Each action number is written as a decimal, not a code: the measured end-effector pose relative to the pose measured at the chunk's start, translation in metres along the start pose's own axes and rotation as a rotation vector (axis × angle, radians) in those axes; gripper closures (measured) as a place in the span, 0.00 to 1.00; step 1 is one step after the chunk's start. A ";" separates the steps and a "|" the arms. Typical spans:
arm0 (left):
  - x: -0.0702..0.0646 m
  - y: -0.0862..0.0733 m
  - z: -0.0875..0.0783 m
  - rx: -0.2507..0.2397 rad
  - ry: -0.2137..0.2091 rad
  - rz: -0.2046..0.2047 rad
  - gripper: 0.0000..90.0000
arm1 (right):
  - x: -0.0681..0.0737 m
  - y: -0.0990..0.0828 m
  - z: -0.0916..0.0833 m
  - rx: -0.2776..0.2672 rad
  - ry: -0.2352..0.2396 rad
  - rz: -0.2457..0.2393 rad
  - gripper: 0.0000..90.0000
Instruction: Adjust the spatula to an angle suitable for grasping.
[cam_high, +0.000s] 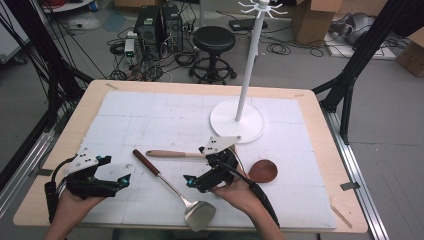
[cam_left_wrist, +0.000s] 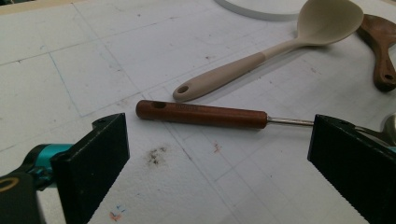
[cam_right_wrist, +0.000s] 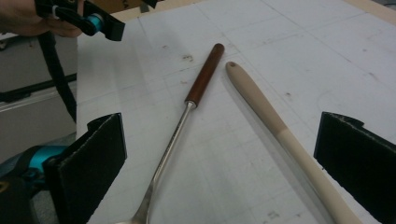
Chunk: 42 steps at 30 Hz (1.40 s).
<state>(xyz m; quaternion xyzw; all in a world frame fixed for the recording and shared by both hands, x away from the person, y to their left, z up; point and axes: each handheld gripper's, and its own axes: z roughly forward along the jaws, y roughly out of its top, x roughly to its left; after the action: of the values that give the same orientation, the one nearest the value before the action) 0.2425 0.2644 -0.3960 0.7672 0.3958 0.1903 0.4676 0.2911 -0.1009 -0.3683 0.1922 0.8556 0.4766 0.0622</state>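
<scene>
Left gripper (cam_high: 121, 181): we hold it low over the near left part of the bench (cam_high: 320, 150), its fingers (cam_left_wrist: 91, 163) spread wide with nothing between them.
Right gripper (cam_high: 192, 181): we hold it near the middle of the near edge, pointing left, fingers (cam_right_wrist: 88, 163) also wide apart and bare.
Metal spatula (cam_high: 172, 189): it lies flat on the white mat (cam_high: 150, 120) between our two grippers, touched by neither. In the left gripper view its wooden grip lies crosswise just ahead of the fingertips; in the right gripper view the shaft runs up from between the fingers, nearer the left one.
Spatula's look: a reddish-brown wooden grip (cam_left_wrist: 201, 114) with a hanging hole at its end, a thin bright steel shaft (cam_right_wrist: 166, 158), and a flat steel blade (cam_high: 200, 215) at the near edge of the bench.
Beige spoon (cam_left_wrist: 275, 49): just beyond the spatula's grip, apart from it; a pale bowl and a two-tone handle with a hole in its tip. In the right gripper view its handle (cam_right_wrist: 271, 121) also lies between the fingers, nearer the right one.
Dark wooden spoon (cam_high: 263, 170): to the right of the right gripper, bowl up on the mat.
White stand (cam_high: 237, 120): farthest off, a round base and an upright pole with hooks on top.
</scene>
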 end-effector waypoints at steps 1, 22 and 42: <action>0.000 0.000 0.000 0.000 0.000 0.000 0.07 | 0.001 0.001 0.002 0.005 0.004 0.000 0.02; 0.000 0.001 0.003 0.001 -0.006 0.007 0.07 | 0.007 0.005 0.047 0.069 0.028 0.015 0.02; -0.001 0.001 0.004 0.003 -0.011 0.010 0.07 | 0.005 -0.005 0.077 0.150 0.073 0.039 0.26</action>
<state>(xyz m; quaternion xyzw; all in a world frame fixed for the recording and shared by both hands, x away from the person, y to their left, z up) 0.2454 0.2609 -0.3968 0.7710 0.3894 0.1878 0.4677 0.3073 -0.0399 -0.4132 0.1957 0.8866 0.4190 0.0071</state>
